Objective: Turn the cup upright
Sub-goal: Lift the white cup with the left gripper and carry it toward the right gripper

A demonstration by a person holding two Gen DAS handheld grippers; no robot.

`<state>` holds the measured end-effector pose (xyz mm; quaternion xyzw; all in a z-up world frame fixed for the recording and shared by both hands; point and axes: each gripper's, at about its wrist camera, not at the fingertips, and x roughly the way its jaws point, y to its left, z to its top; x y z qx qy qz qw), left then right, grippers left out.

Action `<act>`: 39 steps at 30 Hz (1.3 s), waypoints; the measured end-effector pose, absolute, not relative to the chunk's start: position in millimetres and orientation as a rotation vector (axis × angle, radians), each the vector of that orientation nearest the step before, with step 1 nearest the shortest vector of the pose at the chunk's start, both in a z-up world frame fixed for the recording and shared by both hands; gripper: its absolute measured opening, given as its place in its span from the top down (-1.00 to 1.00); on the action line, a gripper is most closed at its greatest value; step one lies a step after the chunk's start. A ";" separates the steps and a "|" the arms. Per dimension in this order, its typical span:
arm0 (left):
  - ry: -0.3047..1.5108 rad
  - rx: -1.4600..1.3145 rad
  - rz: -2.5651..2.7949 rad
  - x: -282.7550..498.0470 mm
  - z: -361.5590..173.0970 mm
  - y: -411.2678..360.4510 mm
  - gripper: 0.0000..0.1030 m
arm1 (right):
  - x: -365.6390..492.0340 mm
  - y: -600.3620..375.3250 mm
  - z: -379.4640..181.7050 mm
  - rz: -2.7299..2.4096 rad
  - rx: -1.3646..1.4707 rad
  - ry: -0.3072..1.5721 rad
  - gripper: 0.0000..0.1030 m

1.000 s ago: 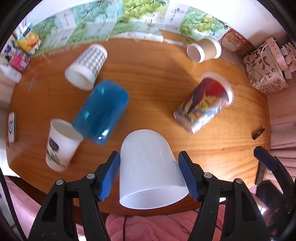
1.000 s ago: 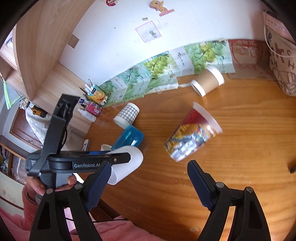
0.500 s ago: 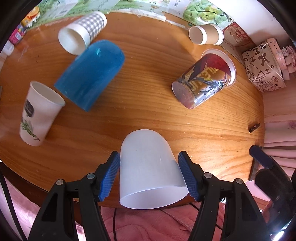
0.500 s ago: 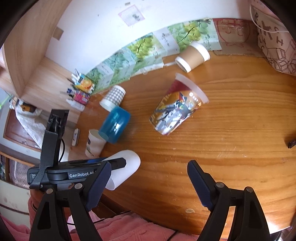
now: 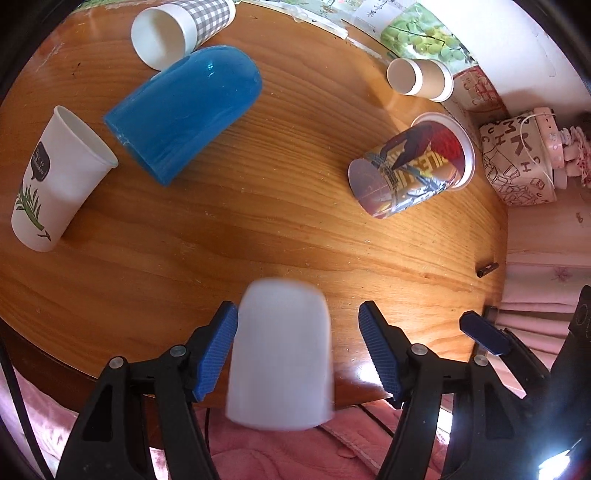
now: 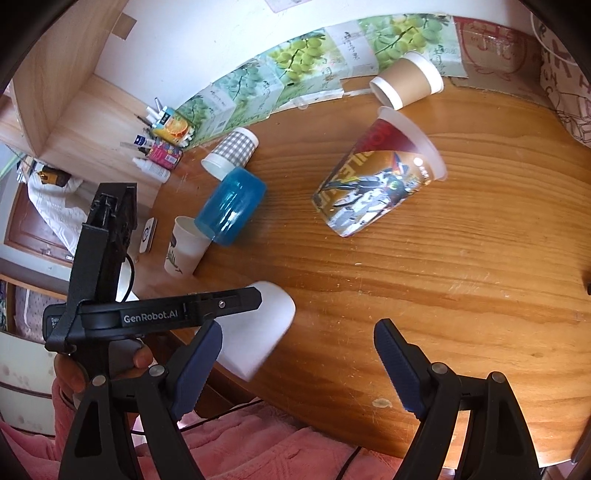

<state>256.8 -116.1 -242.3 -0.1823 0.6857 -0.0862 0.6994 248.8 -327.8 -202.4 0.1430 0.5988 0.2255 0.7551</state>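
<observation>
A frosted white plastic cup (image 5: 280, 354) sits between the fingers of my left gripper (image 5: 297, 350) at the near edge of the wooden table (image 5: 295, 206). The cup is blurred, its closed end points away and its mouth faces me. The jaws stand wider than the cup, with a clear gap on the right side. The right wrist view shows the same cup (image 6: 258, 332) beside the left gripper's arm. My right gripper (image 6: 297, 354) is open and empty above the near table edge.
Other cups lie on their sides: a blue one (image 5: 184, 110), a checked one (image 5: 181, 26), a white leaf-print one (image 5: 51, 181), a printed one (image 5: 410, 166), a brown one (image 5: 417, 79). A patterned bag (image 5: 517, 162) stands at the right. Pink cloth (image 6: 258, 443) lies below the table edge.
My left gripper's jaws have opened off the white cup, which now blurs and sits loose between them. Both cameras have tilted and shifted over the table.
</observation>
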 end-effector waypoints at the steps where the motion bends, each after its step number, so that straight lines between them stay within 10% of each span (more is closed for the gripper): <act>1: 1.522 -0.405 -0.191 256.6 -242.0 -116.0 -0.45 | 248.7 -327.2 -202.4 0.498 0.310 1.305 -0.65; 39: 1.082 -0.481 -0.052 204.4 -179.2 -0.5 -0.53 | 262.7 -194.2 -153.0 0.940 -0.098 1.084 -0.65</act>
